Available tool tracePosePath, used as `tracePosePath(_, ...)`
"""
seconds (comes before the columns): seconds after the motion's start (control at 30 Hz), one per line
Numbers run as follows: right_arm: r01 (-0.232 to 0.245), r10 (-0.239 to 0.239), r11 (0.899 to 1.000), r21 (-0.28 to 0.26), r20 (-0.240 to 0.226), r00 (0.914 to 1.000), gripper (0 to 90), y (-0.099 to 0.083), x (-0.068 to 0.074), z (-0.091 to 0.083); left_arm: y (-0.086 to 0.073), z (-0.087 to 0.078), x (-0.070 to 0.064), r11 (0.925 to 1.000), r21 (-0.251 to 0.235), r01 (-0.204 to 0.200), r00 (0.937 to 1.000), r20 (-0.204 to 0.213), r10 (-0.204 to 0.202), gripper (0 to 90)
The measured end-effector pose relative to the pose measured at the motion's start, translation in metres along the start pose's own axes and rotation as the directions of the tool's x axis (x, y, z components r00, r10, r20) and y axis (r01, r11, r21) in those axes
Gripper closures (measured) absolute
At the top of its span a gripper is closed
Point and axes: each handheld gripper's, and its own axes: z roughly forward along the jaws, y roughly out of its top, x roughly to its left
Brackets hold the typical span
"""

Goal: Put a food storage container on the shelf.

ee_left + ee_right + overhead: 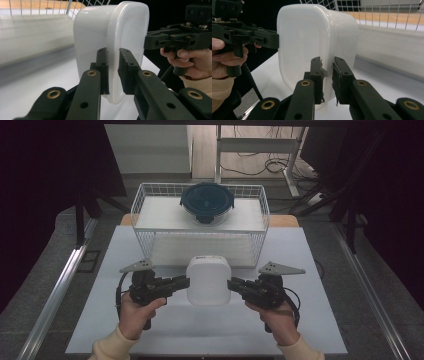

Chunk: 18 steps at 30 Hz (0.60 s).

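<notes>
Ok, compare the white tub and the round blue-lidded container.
The white tub is opaque white with rounded corners; the container is round with a dark blue lid. The tub is held over the table, pinched by the left gripper and right gripper; the container sits untouched on the wire rack. The tub looks larger in the high view, being nearer. Both are food containers.

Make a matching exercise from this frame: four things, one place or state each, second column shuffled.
Things:
1. white plastic container
2. round dark-lidded container
3. wire basket
4. left gripper

Places or states:
A. stands at the table's far edge
B. shut on a rim
C. held between both grippers
D. sits inside the basket

Pairs: 1-C, 2-D, 3-A, 4-B
</notes>
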Motion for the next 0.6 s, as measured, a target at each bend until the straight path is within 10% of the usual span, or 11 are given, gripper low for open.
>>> tracePosePath(0.6, 0.065, -0.065, 0.997, -0.041, 0.011, 0.9978, 78.5, 0.055, 0.008, -0.005, 0.050, -0.014, -0.001, 0.9983, -0.047, -0.035, 0.9994, -0.004, 0.035, 79.4)
